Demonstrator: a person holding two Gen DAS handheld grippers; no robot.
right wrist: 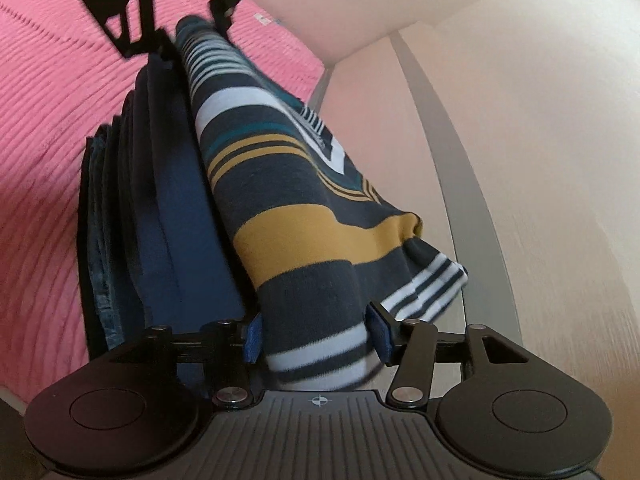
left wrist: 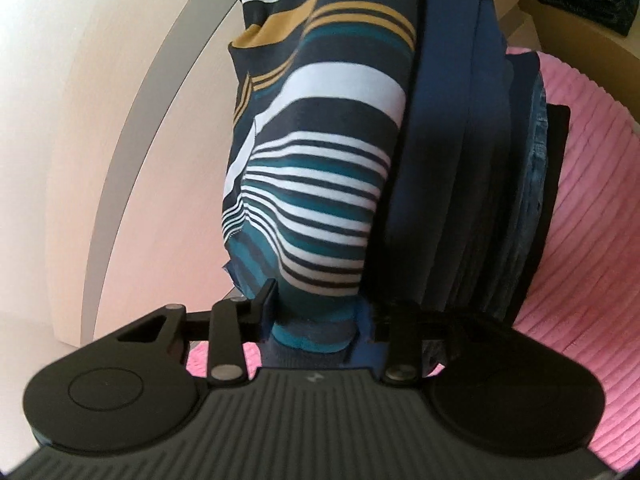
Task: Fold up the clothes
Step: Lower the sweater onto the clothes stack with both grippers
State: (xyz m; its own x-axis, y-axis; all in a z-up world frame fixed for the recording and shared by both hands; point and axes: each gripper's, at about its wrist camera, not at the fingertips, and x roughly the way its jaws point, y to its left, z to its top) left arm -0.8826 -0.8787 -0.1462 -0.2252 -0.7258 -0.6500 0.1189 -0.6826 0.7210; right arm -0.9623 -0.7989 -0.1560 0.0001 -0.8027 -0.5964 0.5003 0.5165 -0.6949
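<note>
A folded striped shirt [left wrist: 320, 152], navy with white, teal and mustard bands, lies on top of a stack of folded blue clothes [left wrist: 452, 168] on a pink ribbed blanket [left wrist: 592, 216]. My left gripper [left wrist: 320, 312] is shut on one end of the striped shirt. My right gripper [right wrist: 316, 340] is shut on the opposite end of the striped shirt [right wrist: 288, 200], blue pads pressing both sides. The left gripper also shows in the right wrist view [right wrist: 188, 36] at the far end. The blue stack [right wrist: 160, 200] sits against the shirt.
A pale wall with a grey strip [left wrist: 132, 152] runs beside the clothes; it also shows in the right wrist view [right wrist: 452, 184]. The pink blanket [right wrist: 48, 128] spreads on the other side. A cardboard box [left wrist: 568, 20] with dark cloth stands at the far right.
</note>
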